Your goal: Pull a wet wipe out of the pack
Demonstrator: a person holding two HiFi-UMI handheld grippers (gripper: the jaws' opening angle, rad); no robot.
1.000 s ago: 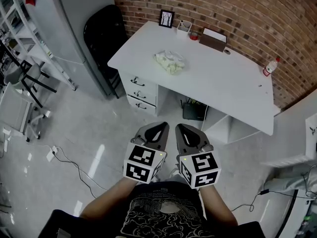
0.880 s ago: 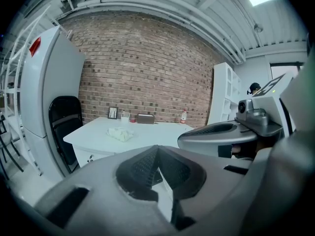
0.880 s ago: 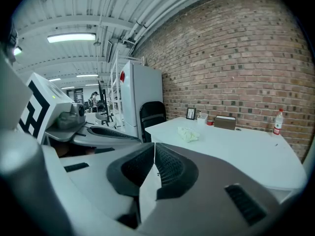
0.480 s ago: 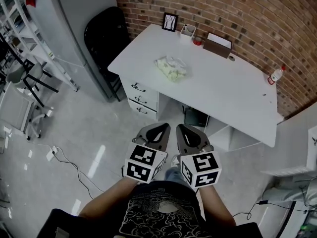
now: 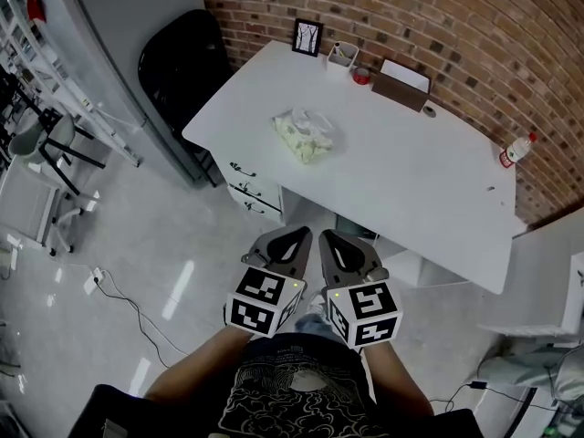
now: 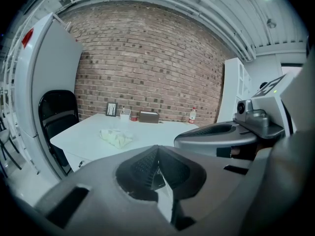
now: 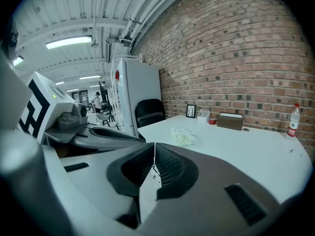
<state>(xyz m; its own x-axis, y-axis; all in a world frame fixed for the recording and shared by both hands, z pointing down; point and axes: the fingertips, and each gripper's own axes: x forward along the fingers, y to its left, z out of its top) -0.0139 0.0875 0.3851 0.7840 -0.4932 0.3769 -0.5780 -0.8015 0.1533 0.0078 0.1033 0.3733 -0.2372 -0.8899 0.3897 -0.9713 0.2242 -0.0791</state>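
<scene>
Left gripper (image 5: 292,234) and right gripper (image 5: 340,237), jaws together and empty, hang near; the far pack (image 5: 304,136), unpinned, may lift whole.

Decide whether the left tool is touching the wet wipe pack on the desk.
Apart. In the head view the left tool hangs over the floor, well short of the desk where the wet wipe pack lies.

The white desk (image 5: 411,176) with the wipe pack (image 5: 303,136) has drawn nearer, its near edge now closer to the left gripper (image 5: 294,236) and right gripper (image 5: 334,239).
</scene>
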